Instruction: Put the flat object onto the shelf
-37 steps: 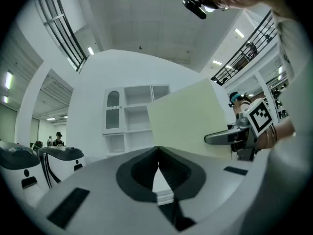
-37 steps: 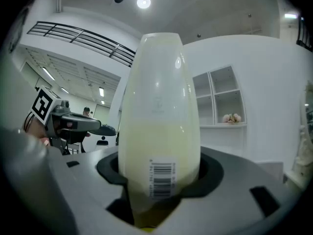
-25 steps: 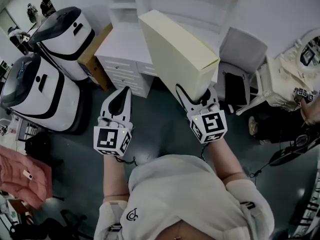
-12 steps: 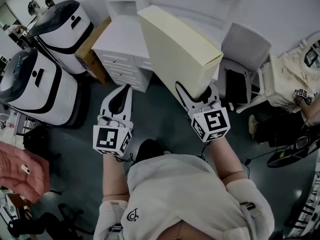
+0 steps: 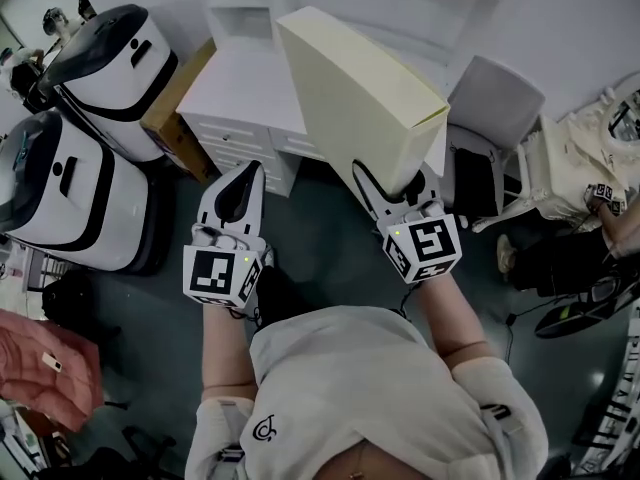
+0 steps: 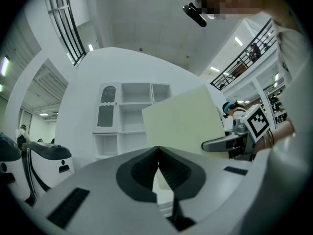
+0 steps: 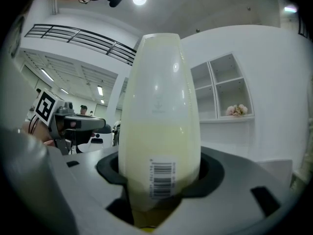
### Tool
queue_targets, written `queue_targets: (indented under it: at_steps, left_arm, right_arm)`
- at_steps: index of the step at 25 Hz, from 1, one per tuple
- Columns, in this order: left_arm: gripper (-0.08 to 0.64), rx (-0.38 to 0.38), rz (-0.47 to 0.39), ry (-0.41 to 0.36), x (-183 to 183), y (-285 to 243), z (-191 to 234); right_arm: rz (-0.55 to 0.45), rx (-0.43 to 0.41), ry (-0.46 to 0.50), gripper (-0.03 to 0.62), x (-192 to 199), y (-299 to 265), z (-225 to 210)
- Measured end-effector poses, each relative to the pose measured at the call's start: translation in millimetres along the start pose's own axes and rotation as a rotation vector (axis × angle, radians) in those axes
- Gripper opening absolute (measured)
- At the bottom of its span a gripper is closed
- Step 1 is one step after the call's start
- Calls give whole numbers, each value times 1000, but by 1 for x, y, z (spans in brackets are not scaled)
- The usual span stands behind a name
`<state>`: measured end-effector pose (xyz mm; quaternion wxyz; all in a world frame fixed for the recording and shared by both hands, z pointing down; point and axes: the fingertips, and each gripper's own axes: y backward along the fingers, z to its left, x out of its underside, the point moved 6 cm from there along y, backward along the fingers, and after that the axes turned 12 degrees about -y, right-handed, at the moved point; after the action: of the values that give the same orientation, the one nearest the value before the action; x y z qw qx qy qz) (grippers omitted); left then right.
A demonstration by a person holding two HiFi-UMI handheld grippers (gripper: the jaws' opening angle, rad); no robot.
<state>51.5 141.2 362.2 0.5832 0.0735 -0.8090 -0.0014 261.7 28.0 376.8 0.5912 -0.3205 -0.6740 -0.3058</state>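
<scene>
pale yellow flat box [image 5: 355, 103] stands on edge, clamped at its lower end btwn the right gripper's [image 5: 395, 186] jaws, up in the air in front of the white desk [image 5: 240, 93] & white shelf unit [image 6: 134, 111], w/ the left gripper [image 5: 243, 176] alongside, jaws together, empty.

We look steeply down from head height. Cameras on the left gripper [image 5: 248, 173] and right gripper [image 5: 392, 190] face level along their jaws. All three views share the flat box [image 5: 350, 88] and the white shelf [image 6: 132, 106] at twelve o'clock.

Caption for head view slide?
Right tongs grip a flat cream box before the white shelf; left tongs shut, empty.
</scene>
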Motion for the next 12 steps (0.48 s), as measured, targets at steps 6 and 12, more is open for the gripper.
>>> queue_targets:
  at_steps: [6, 12]
  left_arm:
    - [12, 51, -32, 5, 27, -49, 78]
    - [12, 143, -70, 6, 50, -107, 162]
  right_arm:
    - [-13, 84, -4, 270, 2, -78, 4]
    - [-33, 186, 23, 270, -9, -161, 11]
